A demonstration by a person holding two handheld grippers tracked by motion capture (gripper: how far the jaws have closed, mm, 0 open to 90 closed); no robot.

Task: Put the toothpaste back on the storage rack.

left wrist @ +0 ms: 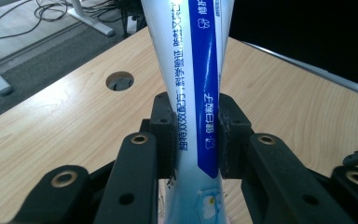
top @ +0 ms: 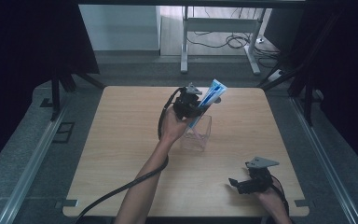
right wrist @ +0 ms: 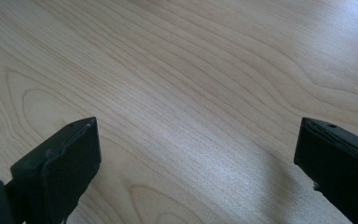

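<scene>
- Your right gripper [top: 235, 183] sits low near you, jaws wide apart, nothing between them.
- Your left gripper [top: 196, 108] squeezes the toothpaste tube [top: 208, 99] (blue and white), tilted, its lower end in the clear box [top: 200, 137] mid-table.

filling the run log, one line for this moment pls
left tongs: shut on toothpaste tube | tube: tilted over clear box | right tongs: open, idle

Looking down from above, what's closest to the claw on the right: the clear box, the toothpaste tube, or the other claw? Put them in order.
From the right claw:
1. Clear box, table centre.
2. Left claw, just behind the box.
3. Toothpaste tube, held tilted in that claw; nearly level with it.
</scene>
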